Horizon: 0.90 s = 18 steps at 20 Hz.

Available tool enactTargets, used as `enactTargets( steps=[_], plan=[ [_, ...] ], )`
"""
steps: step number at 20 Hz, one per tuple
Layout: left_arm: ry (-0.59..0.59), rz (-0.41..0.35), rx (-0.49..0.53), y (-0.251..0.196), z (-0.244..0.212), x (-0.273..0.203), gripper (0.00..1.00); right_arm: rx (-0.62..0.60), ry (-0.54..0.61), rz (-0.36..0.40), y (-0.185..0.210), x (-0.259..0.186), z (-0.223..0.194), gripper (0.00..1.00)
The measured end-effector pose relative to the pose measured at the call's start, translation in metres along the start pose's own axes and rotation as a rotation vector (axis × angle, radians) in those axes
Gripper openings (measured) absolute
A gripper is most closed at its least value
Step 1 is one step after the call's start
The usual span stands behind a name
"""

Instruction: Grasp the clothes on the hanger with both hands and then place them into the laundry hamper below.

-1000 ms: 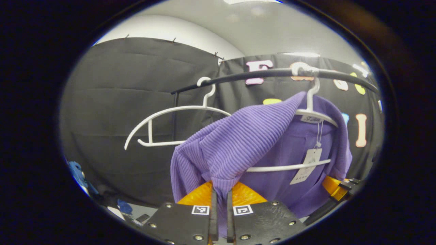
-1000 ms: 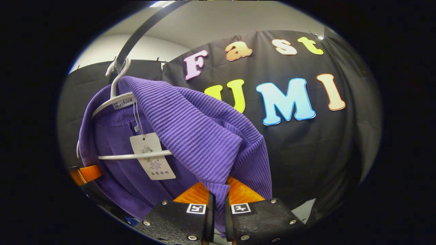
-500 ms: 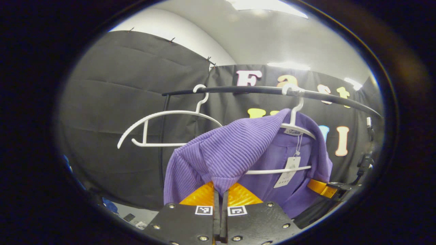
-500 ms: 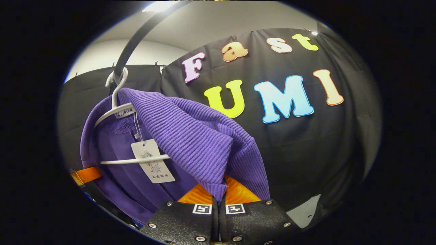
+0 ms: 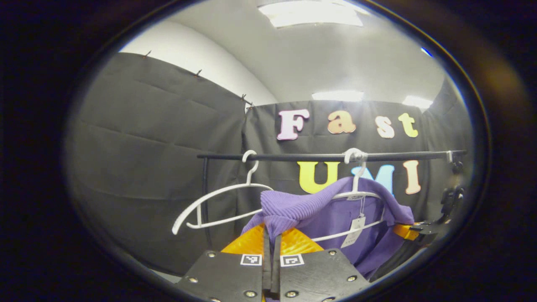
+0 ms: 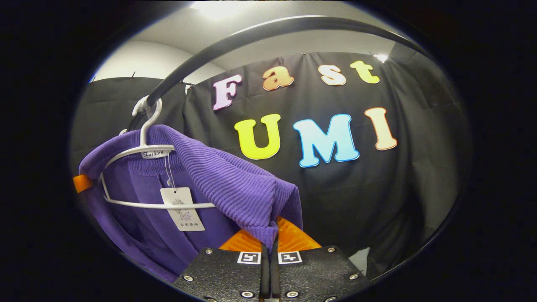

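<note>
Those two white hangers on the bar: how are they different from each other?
The bare hanger carries nothing, while the dressed hanger has a purple sweater with a paper tag draped over it. The bare hanger tilts, one arm dipping low; the dressed hanger sits more level. The left gripper and right gripper pinch the sweater, not the bare hanger. Both hangers are white and hook over the same black rail.

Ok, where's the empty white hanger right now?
In the left gripper view, the empty hanger hangs on the black rail, left of the purple sweater on its own hanger.
</note>
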State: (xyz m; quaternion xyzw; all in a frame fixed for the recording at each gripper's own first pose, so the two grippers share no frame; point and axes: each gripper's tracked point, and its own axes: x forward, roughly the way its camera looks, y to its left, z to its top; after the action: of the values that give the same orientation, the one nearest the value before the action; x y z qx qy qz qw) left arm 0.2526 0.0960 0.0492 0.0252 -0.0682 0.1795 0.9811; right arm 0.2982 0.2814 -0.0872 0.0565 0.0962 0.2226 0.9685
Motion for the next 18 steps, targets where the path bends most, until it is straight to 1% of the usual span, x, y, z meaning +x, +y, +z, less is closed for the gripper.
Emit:
enactTargets(
  steps=[1,2,6,7,8,9,10,11,13,14,16,17,18],
  plan=[
    [-0.003,-0.009,-0.021,0.003,0.004,0.001,0.05,0.000,-0.011,-0.014,0.000,-0.004,0.004,0.01],
    [-0.007,-0.016,-0.050,0.008,0.009,0.002,0.01,-0.001,-0.021,-0.025,0.000,-0.007,0.010,0.01],
    [-0.032,-0.027,-0.092,0.034,0.022,0.005,0.01,-0.018,-0.074,-0.060,0.003,-0.016,0.026,0.01],
    [-0.038,-0.033,-0.103,0.039,0.027,0.009,0.05,-0.013,-0.082,-0.068,0.005,-0.020,0.028,0.00],
    [-0.045,-0.035,-0.109,0.042,0.031,0.009,0.01,-0.008,-0.088,-0.074,0.006,-0.024,0.030,0.01],
    [-0.053,-0.036,-0.109,0.048,0.036,0.012,0.05,-0.006,-0.091,-0.077,0.011,-0.028,0.034,0.01],
    [-0.057,-0.041,-0.109,0.053,0.039,0.016,0.01,-0.007,-0.090,-0.081,0.017,-0.030,0.035,0.01],
    [-0.057,-0.043,-0.108,0.056,0.039,0.020,0.05,-0.008,-0.092,-0.082,0.024,-0.031,0.034,0.01],
    [-0.053,-0.046,-0.101,0.066,0.038,0.025,0.05,0.001,-0.099,-0.084,0.035,-0.033,0.037,0.01],
    [-0.047,-0.051,-0.102,0.072,0.036,0.027,0.01,0.006,-0.105,-0.085,0.039,-0.035,0.039,0.01],
    [-0.030,-0.057,-0.102,0.080,0.030,0.029,0.01,0.004,-0.119,-0.093,0.047,-0.041,0.043,0.01],
    [-0.021,-0.057,-0.096,0.083,0.025,0.030,0.05,0.004,-0.123,-0.098,0.049,-0.042,0.043,0.01],
    [-0.014,-0.055,-0.090,0.088,0.020,0.031,0.01,0.009,-0.129,-0.102,0.051,-0.042,0.046,0.00]
  ],
)
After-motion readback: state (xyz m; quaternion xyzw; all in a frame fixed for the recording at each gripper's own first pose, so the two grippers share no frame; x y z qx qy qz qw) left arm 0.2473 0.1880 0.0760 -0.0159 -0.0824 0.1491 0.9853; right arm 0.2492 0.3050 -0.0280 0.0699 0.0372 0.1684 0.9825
